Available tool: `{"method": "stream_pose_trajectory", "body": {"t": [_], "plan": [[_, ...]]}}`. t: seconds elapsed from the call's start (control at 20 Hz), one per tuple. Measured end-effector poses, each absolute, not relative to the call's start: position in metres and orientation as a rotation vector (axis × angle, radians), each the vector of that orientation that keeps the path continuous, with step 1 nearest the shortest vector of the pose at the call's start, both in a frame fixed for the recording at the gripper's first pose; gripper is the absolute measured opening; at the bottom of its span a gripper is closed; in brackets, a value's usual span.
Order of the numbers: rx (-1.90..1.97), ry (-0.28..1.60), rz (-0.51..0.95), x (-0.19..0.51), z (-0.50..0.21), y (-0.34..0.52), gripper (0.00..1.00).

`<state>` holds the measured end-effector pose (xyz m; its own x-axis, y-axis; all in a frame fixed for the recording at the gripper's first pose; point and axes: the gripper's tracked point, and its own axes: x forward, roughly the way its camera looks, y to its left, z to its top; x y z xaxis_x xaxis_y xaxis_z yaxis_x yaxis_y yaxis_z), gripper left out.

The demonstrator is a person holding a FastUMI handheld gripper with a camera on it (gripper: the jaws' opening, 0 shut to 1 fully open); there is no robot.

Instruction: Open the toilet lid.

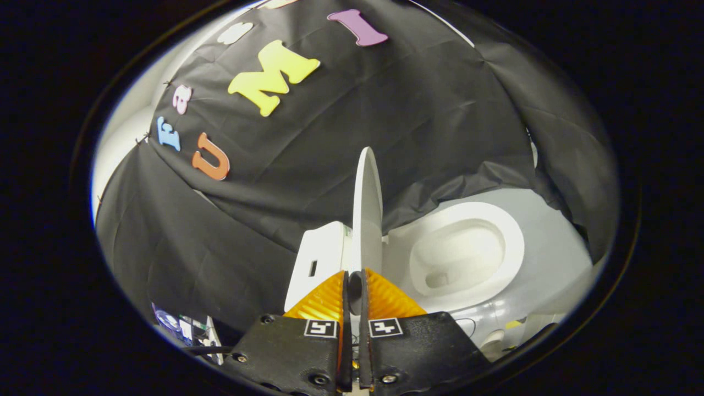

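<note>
The white toilet lid [367, 203] is lifted off the seat and I see it edge-on, rising straight ahead from between my fingers. My gripper [355, 275] is shut on the lid's near edge, one finger pressing on each face. To one side of the lid lies the uncovered white seat and bowl [467, 256]. On the lid's other side is the white tank [319, 258]. The whole scene appears rolled sideways in the gripper view.
The booth's black cloth wall [330, 154] hangs close behind the toilet and drapes over its far side. Some cables and small gear [190, 330] lie by the cloth near my fingers. Pale floor [555, 264] surrounds the bowl.
</note>
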<state>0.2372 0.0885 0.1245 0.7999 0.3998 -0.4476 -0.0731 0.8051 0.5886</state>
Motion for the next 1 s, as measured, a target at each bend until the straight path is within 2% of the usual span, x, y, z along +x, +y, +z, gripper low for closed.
{"method": "stream_pose_trajectory", "body": {"t": [1.0], "plan": [[0.401, 0.582, 0.361, 0.237, 0.146, 0.198, 0.08]]}}
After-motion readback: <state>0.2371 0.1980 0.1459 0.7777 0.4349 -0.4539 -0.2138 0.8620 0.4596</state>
